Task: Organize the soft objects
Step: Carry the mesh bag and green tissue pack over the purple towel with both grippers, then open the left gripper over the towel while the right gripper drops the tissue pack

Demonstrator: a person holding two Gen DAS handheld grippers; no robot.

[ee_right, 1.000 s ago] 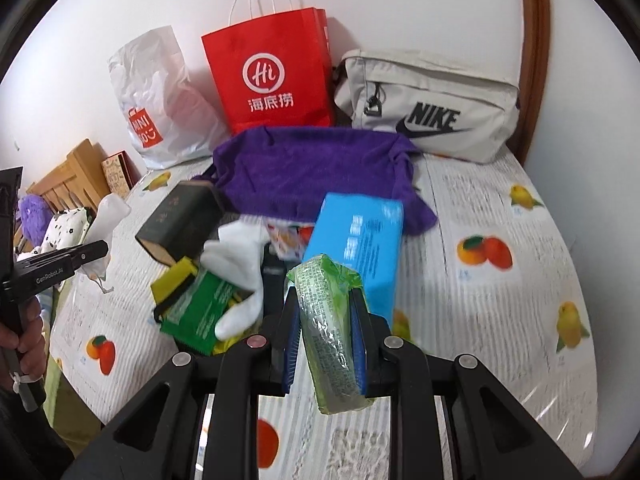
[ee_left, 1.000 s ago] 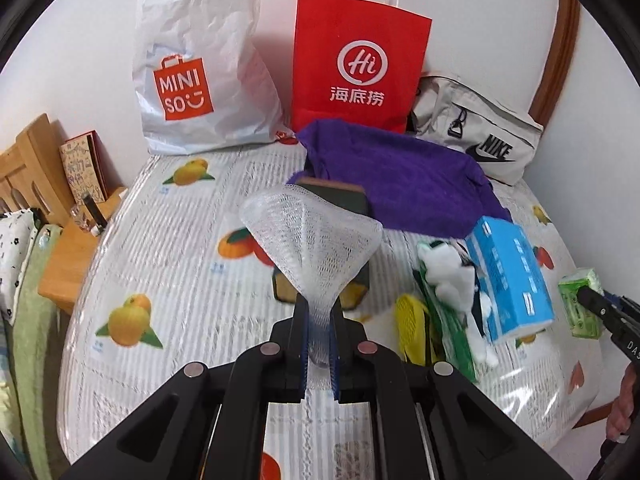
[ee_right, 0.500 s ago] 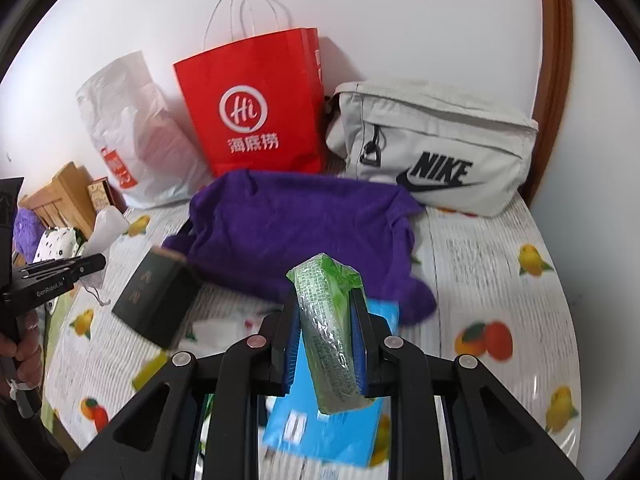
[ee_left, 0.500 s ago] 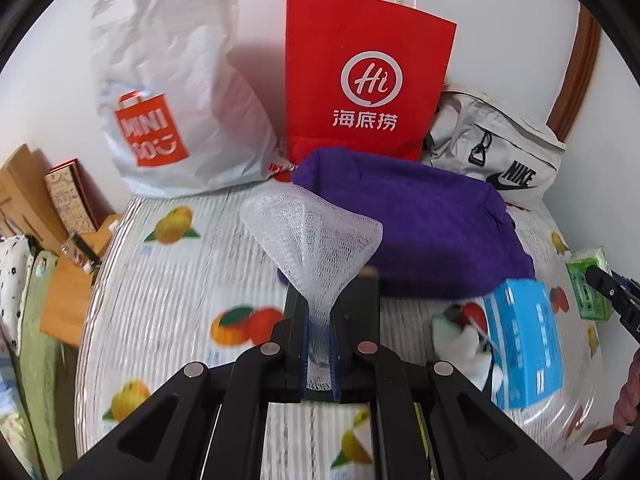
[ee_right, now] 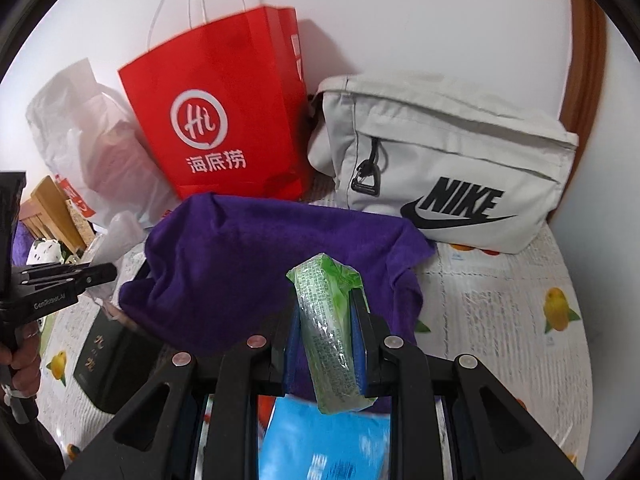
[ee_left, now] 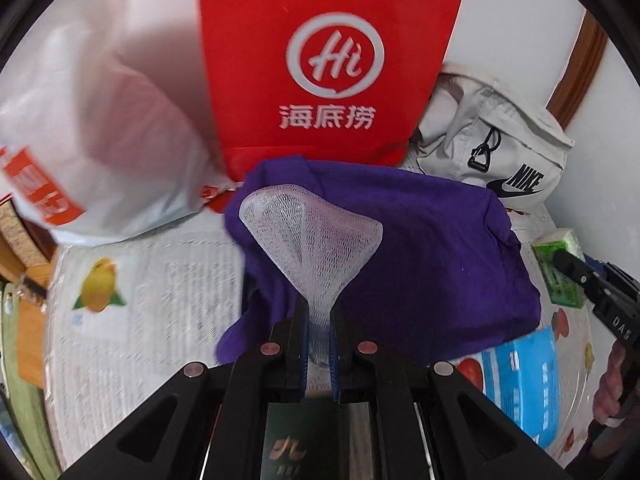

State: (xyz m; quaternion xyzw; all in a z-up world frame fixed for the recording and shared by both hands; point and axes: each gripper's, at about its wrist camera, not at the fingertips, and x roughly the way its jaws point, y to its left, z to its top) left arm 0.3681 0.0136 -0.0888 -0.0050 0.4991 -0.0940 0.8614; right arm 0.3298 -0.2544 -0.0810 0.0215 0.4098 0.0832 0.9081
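Note:
My left gripper [ee_left: 319, 312] is shut on the narrow end of a white foam net sleeve [ee_left: 310, 236], which fans out above the fingers in front of the purple cloth [ee_left: 420, 256]. My right gripper [ee_right: 325, 312] is shut on a green tissue pack [ee_right: 328, 320], held upright over the same purple cloth [ee_right: 248, 264]. The right gripper with its green pack [ee_left: 558, 272] shows at the right edge of the left wrist view. The left gripper [ee_right: 100, 274] shows at the left edge of the right wrist view. A red paper bag [ee_left: 324, 68] stands just behind the cloth.
A white plastic shopping bag [ee_left: 100, 152] leans left of the red bag, a grey Nike pouch [ee_right: 448, 168] right of it, all against the wall. A blue tissue pack [ee_left: 520, 384] and a dark box [ee_right: 108, 364] lie on the fruit-print tablecloth [ee_right: 500, 320]. Wooden furniture [ee_right: 48, 208] stands at far left.
Both grippers have moved forward over the table toward the bags at the wall, each keeping its grip. The purple cloth and red bag now loom larger; the clutter has slid under the fingers.

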